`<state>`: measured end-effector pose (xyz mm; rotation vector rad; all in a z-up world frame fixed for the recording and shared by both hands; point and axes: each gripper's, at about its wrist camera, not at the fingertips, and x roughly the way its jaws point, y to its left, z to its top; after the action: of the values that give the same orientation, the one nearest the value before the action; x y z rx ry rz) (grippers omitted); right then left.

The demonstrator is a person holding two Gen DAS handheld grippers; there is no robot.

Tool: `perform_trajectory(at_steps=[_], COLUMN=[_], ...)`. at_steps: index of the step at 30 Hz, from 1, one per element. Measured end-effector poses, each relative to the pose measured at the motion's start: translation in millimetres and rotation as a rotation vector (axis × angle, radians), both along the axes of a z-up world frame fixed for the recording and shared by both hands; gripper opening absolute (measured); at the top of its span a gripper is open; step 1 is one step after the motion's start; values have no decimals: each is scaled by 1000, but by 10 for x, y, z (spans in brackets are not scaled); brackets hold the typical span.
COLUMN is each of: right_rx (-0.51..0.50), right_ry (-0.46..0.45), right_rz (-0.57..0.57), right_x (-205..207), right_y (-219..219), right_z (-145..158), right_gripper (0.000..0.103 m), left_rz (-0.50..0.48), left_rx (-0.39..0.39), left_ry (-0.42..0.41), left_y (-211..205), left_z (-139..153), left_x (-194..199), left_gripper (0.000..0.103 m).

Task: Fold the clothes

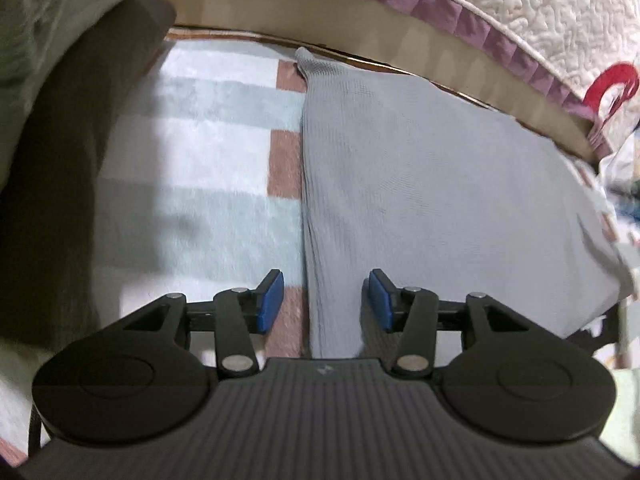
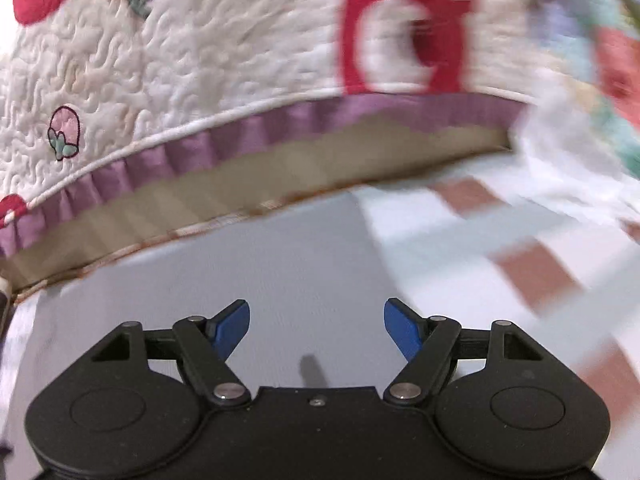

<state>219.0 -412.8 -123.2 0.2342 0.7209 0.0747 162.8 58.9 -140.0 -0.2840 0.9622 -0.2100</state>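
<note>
A pale grey knit garment (image 1: 420,184) lies flat on a striped rug (image 1: 208,160), its long left edge running straight toward the bed. My left gripper (image 1: 325,300) hovers over that edge near its close end, blue pads apart, the cloth below them and not pinched. In the right wrist view the same grey garment (image 2: 248,272) fills the lower middle. My right gripper (image 2: 317,330) stands open wide above it with nothing between its fingers. This view is blurred.
A bed with a tan base (image 1: 280,12) and a white quilt with a purple frill (image 2: 248,128) borders the far side of the rug. A person's dark trouser leg (image 1: 72,184) and green top stand at the left. Crumpled patterned cloth (image 2: 580,112) lies at the right.
</note>
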Motion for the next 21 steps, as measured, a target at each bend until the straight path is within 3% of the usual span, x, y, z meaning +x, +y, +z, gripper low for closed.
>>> perform_trajectory(at_steps=[2,5,9,13,14,15,16,17,18,21], right_rx=[73,288,518,525,512,500,487,475,466,466], right_ry=[10,75,132,116,95,75,55,35,17,-23], right_rz=[-78,-212,-316,-313,-311,-308,-305,-303,-304,-338], right_x=[-378,-793,-995,-865,-830,-795,-760,-724,-713,-844], right_y=[-403,-864,-1016,-859,-827,-795,-764,-732,-716,-777], right_z=[-13,-195,-536,-642,-642,-642,-642,-643,-627,-476], right_gripper=[78,78,77,78,78,77,69,19,9,8], left_rz=[54,59,65,74,65,44,12,-24,-61,-161], left_rx=[-47,-66,-64,-83,-77,-56,-25,9,43,172], left_ry=[7,3,-13,-19,-27,-40,-53,-65,-80,-108], left_y=[66,106,97,94,84,60,23,-19,-63,-155], left_z=[-7,-23,-33,-42,-44,-43,-38,-25,-5,136], left_x=[-55,-100,-164,-158,-153,-156,-160,-172,-190,-258], left_gripper=[53,54,56,61,59,50,31,6,5,3])
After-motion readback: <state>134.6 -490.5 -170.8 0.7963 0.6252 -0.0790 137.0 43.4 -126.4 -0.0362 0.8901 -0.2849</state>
